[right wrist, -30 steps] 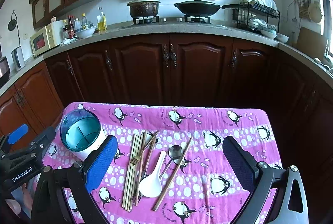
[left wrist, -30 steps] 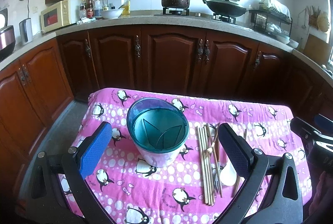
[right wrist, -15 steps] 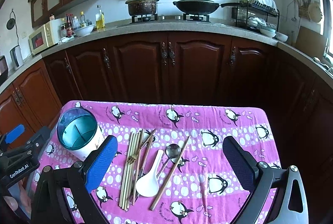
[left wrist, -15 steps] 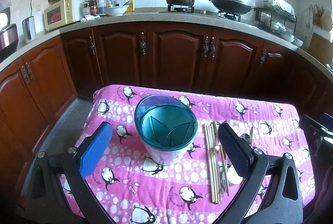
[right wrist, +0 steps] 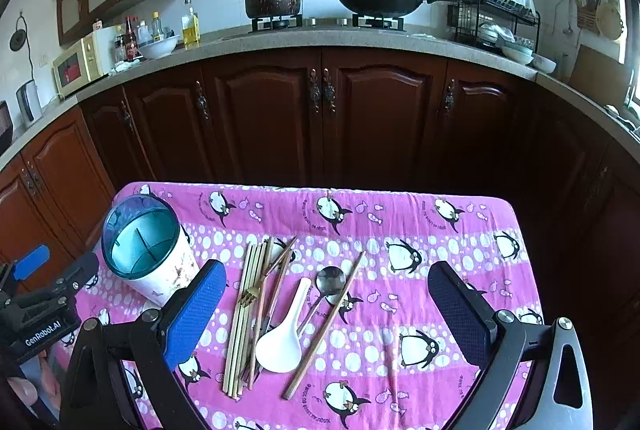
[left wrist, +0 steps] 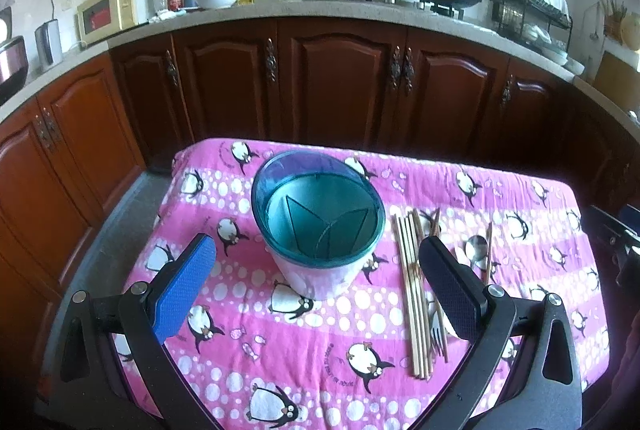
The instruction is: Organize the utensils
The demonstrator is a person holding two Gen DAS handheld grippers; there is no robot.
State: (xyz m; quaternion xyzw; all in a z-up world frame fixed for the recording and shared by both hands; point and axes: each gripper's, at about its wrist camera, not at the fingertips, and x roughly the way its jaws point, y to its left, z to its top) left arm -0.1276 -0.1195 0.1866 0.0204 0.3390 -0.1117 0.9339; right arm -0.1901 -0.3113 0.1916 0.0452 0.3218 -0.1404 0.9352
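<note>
Dark wooden kitchen cabinets (right wrist: 320, 118) stand behind the low table under its pink penguin cloth (right wrist: 440, 270), where we work.

We take the divided holder (right wrist: 146, 250) as our landmark: it stands upright and empty near the cloth's left side. Just to its right lie the chopsticks (right wrist: 244, 310), a fork (right wrist: 249, 296), a white spoon (right wrist: 282, 344) and a metal spoon (right wrist: 330, 280), some overlapping.

Our left gripper (left wrist: 316, 290) hangs just in front of the holder, its jaws spread wide and holding nothing. Our right gripper (right wrist: 324, 314) hangs above the utensils to the holder's right, also spread wide and empty.

We judge 2 risks. Closing on the crossed pile could lift several pieces at once or scatter the chopsticks. The holder looks light, so a nudge from the left gripper or a hard drop into 1 compartment could tip it.
</note>
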